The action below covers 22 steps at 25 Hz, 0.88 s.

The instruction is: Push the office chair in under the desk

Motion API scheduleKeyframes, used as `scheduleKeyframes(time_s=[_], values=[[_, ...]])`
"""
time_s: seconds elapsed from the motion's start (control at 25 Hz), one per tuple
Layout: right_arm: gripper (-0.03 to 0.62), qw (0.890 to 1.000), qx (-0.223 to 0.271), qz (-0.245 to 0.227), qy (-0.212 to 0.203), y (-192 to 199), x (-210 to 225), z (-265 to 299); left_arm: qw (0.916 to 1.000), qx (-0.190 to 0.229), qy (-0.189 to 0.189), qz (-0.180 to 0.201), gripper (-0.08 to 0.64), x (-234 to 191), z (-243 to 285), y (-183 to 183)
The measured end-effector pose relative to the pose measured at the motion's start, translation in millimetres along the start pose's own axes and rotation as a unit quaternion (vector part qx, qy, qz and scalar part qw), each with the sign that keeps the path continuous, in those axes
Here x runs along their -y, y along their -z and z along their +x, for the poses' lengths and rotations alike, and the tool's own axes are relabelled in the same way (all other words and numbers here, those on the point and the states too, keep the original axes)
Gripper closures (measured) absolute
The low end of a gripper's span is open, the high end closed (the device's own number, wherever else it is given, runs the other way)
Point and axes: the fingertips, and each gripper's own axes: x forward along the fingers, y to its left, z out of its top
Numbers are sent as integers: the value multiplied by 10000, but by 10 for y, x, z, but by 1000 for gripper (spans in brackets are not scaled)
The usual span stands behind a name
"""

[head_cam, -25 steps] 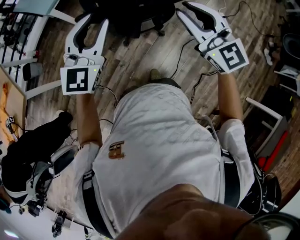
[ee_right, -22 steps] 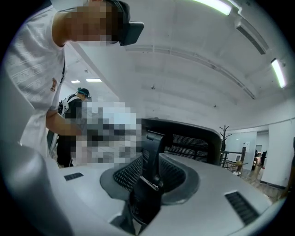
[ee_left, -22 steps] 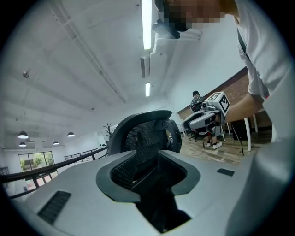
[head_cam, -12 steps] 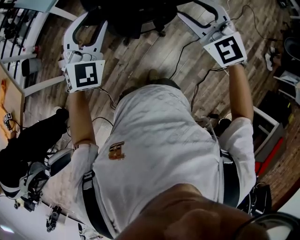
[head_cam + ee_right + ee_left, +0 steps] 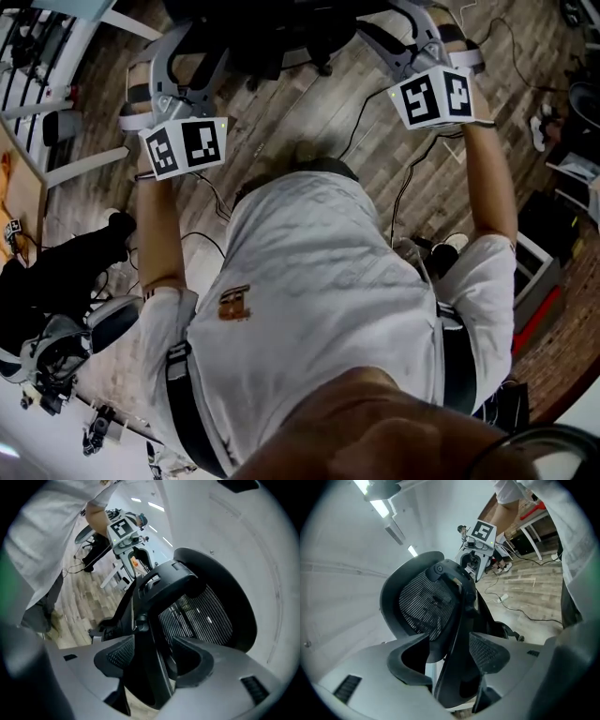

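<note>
The black office chair (image 5: 272, 28) stands at the top of the head view, on the wood floor in front of me. My left gripper (image 5: 183, 56) reaches to its left side and my right gripper (image 5: 412, 23) to its right side. In the left gripper view the chair's mesh back (image 5: 424, 604) rises ahead. Its dark side frame (image 5: 454, 667) runs between the opening jaws of the left gripper (image 5: 452, 656), with gaps to the pads. In the right gripper view the mesh back (image 5: 197, 616) and the frame (image 5: 147, 667) sit likewise between the opening jaws of the right gripper (image 5: 157, 658).
A white desk leg (image 5: 84, 169) and a pale desk top (image 5: 47, 5) lie at the upper left. Cables (image 5: 375, 103) trail over the floor. Black gear (image 5: 47, 300) sits at the left. A white frame with a red part (image 5: 539, 291) stands at the right.
Both grippers have moved forward to the chair's sides and rolled, so their marker cubes now tilt. Both pairs of jaws stand wider apart.
</note>
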Motion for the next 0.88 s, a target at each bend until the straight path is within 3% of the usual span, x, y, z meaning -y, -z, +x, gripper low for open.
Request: scheduleKeyframes(time_s=[0.4,0.88], values=[[344,9943,-388,-991,26,120,-51,291,9970,-550,226,501,247,169,345,15],[343,9879,-655,-1391,217,369,143,606,9892,-955,32,1113,229,31,752,79]])
